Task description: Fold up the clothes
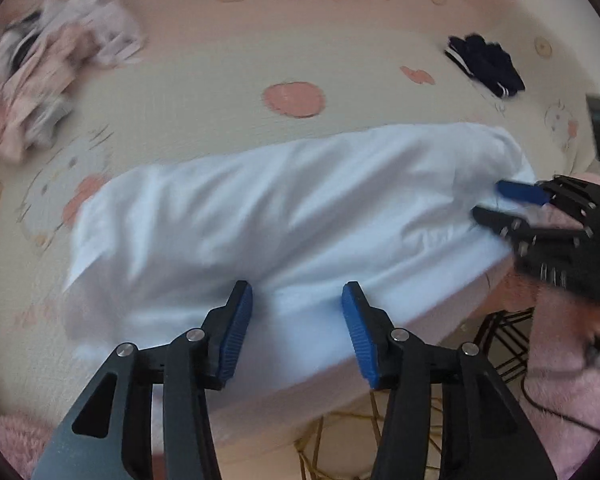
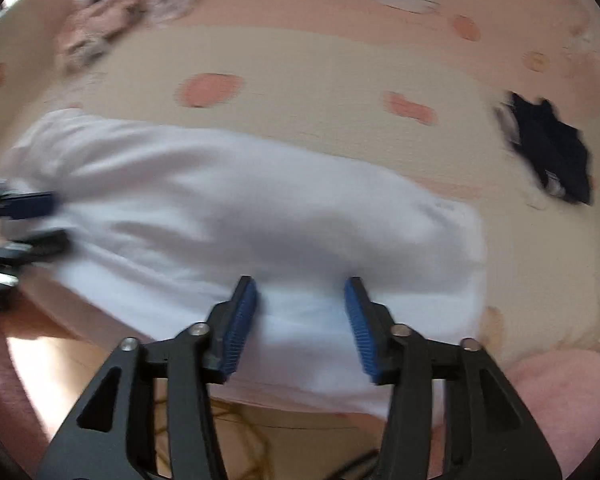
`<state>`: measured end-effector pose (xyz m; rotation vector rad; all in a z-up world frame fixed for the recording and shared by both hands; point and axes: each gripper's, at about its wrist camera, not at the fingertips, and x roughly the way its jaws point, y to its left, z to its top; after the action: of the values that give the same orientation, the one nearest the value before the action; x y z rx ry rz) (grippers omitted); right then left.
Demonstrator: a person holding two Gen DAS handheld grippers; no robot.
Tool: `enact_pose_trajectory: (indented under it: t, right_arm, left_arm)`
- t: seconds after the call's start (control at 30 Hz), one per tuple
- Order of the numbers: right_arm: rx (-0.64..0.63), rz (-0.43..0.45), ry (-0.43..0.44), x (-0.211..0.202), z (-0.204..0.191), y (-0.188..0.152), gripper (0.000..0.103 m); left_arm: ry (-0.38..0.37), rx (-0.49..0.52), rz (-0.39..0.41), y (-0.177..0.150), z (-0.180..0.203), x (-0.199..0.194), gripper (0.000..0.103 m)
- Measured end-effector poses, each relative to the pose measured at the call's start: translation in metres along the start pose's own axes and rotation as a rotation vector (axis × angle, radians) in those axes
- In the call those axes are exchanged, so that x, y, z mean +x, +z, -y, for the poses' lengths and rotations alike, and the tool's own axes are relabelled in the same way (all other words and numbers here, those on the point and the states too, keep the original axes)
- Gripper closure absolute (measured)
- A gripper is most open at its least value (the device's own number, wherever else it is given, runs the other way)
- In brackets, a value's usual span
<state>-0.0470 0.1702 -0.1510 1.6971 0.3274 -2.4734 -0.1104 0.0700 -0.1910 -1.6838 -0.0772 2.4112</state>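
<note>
A white garment (image 1: 280, 208) lies as a long folded band across the near edge of the bed; the right wrist view shows it blurred (image 2: 240, 200). My left gripper (image 1: 296, 296) hovers open over the cloth's near edge, its blue pads apart with only white cloth seen in the gap. My right gripper (image 2: 300, 292) stands open the same way over the garment's right part. In the left wrist view the right gripper (image 1: 500, 204) sits at the garment's right end. In the right wrist view the left gripper (image 2: 48, 222) sits at its left end.
The bed sheet (image 1: 220, 92) is cream and pink with a cat print. A heap of pale clothes (image 1: 48, 68) lies at the far left, a dark navy garment (image 1: 484, 64) at the far right. Pink fluffy fabric (image 1: 572, 380) and a wire rack (image 1: 504, 340) lie below the bed's edge.
</note>
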Motion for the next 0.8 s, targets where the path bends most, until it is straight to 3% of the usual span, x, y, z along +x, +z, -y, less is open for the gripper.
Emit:
enact_pose_trajectory:
  t: [0.07, 0.1, 0.13, 0.2, 0.23, 0.3, 0.4, 0.53, 0.7, 0.8]
  right_arm:
    - [0.106, -0.024, -0.019, 0.000, 0.032, 0.000, 0.042]
    - [0.157, -0.031, -0.031, -0.002, 0.046, -0.001, 0.053]
    - [0.208, -0.031, -0.035, -0.003, 0.061, -0.001, 0.054]
    - [0.331, 0.009, 0.044, -0.013, 0.089, -0.003, 0.054]
    - [0.403, 0.033, 0.089, -0.018, 0.105, -0.005, 0.054]
    - [0.488, 0.068, 0.083, -0.026, 0.130, -0.006, 0.054]
    - [0.468, 0.070, 0.028, -0.027, 0.146, -0.001, 0.054]
    - [0.295, 0.044, 0.022, -0.013, 0.146, 0.007, 0.054]
    - [0.236, 0.028, 0.158, 0.005, 0.143, 0.005, 0.054]
    - [0.206, 0.008, 0.179, 0.019, 0.137, 0.011, 0.054]
  left_arm:
    - [-0.013, -0.042, 0.006, -0.003, -0.018, -0.010, 0.061]
    - [-0.001, -0.065, 0.012, -0.003, -0.026, -0.013, 0.061]
    - [-0.001, -0.084, 0.017, -0.003, -0.029, -0.016, 0.061]
    - [-0.040, -0.133, 0.059, -0.003, -0.034, -0.026, 0.059]
    - [-0.052, -0.119, 0.070, 0.001, -0.028, -0.027, 0.059]
    - [-0.074, -0.081, 0.088, 0.010, -0.014, -0.029, 0.059]
    - [-0.103, 0.002, 0.084, 0.029, 0.020, -0.022, 0.058]
    - [-0.163, 0.093, 0.042, 0.055, 0.077, -0.003, 0.058]
    - [-0.119, 0.159, 0.020, 0.077, 0.151, 0.029, 0.058]
    - [-0.099, 0.152, 0.024, 0.083, 0.170, 0.040, 0.058]
